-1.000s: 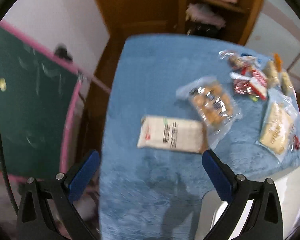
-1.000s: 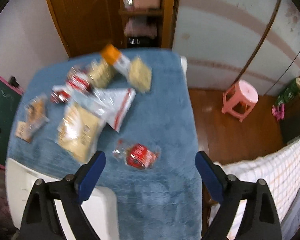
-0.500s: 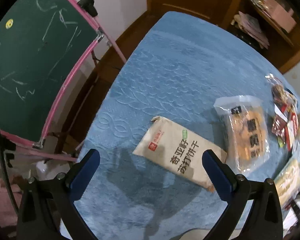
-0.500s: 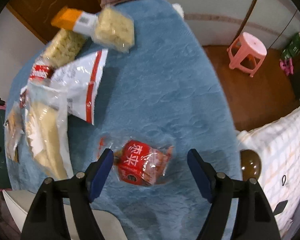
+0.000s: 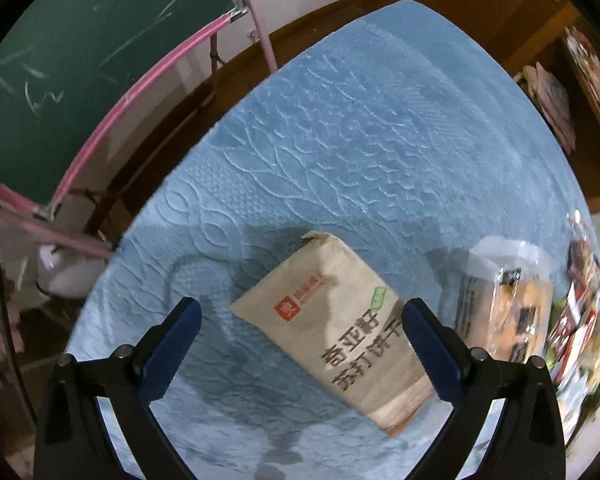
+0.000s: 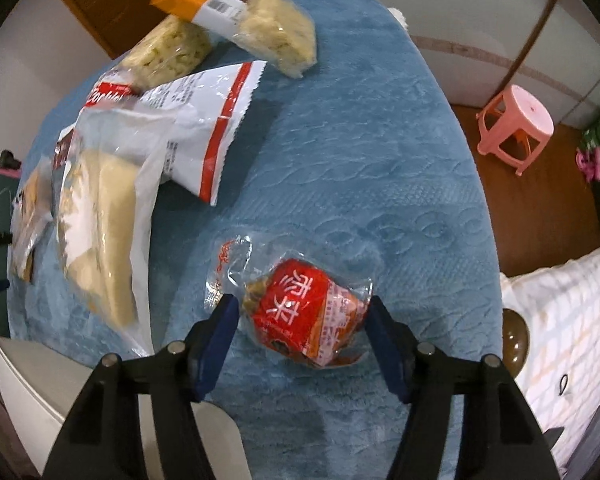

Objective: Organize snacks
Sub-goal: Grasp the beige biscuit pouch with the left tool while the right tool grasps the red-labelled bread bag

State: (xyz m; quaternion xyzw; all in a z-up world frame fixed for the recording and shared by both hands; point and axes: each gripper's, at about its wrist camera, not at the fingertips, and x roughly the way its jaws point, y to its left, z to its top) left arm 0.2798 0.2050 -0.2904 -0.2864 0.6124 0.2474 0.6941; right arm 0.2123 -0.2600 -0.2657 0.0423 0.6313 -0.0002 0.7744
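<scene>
Table's covered in a fuzzy blue embossed cloth. The red snack pack sits near the front edge. By the left side a clear bag of pale biscuits overlaps a white-and-red pouch; two noodle-ish packs lie at the far edge. A kraft cracker bag lies flat towards the other corner.

Table under embossed blue cloth. Beyond its left edge, green chalkboard in pink frame. Brown wooden floor. Pink plastic stool off table's right edge, near pale wall. Wooden door behind far edge. White checked fabric at right.
</scene>
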